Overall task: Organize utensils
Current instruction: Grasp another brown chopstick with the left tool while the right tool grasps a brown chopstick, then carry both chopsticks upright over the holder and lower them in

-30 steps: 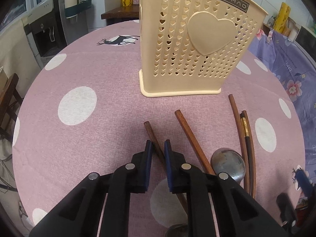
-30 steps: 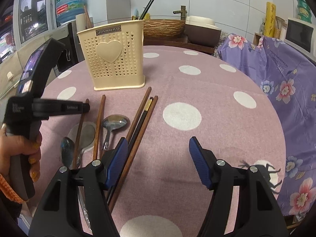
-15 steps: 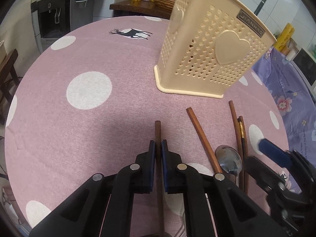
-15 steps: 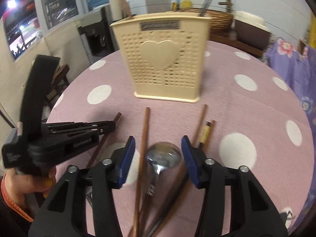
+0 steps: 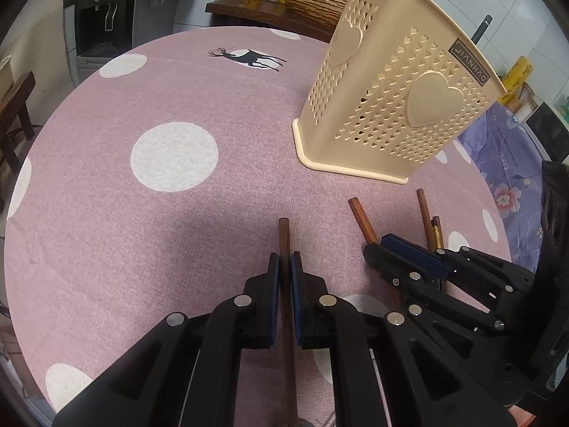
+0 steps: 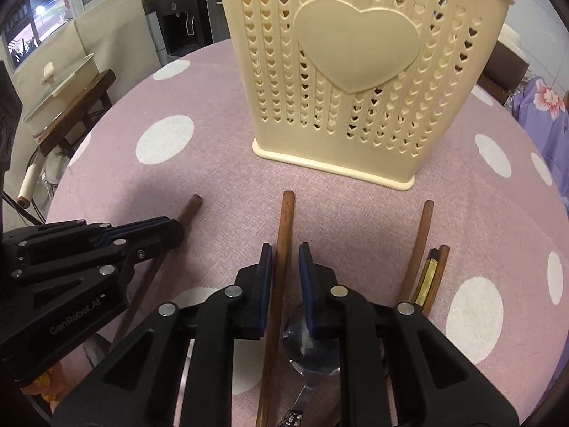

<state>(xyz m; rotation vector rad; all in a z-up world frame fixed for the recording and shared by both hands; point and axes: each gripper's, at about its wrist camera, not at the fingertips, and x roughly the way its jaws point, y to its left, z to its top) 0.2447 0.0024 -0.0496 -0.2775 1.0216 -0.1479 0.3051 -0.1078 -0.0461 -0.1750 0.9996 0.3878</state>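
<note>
My left gripper (image 5: 284,259) is shut on a brown wooden chopstick (image 5: 283,231), whose tip pokes out past the pads just over the pink dotted cloth. In the right wrist view, my right gripper (image 6: 284,252) straddles a second wooden chopstick (image 6: 287,213). Its jaws are closing, and a thin gap still shows on the right pad's side. A steel spoon (image 6: 313,352) lies under that gripper. A cream heart-pattern utensil holder (image 6: 355,71) stands upright just beyond. The left gripper (image 6: 174,229) appears at the left edge with its chopstick (image 6: 192,206).
More chopsticks (image 6: 419,245), one black with a gold band (image 6: 426,277), lie to the right of the spoon. The round table's edge curves close on the left. Beyond it stand a water dispenser (image 5: 103,25) and a wooden side table (image 6: 71,106). Purple floral fabric (image 5: 505,178) lies at right.
My right gripper has swung left from the bare cloth to over the middle chopstick, and its jaws have narrowed a lot. The left gripper has pressed shut on its chopstick and turned slightly.
</note>
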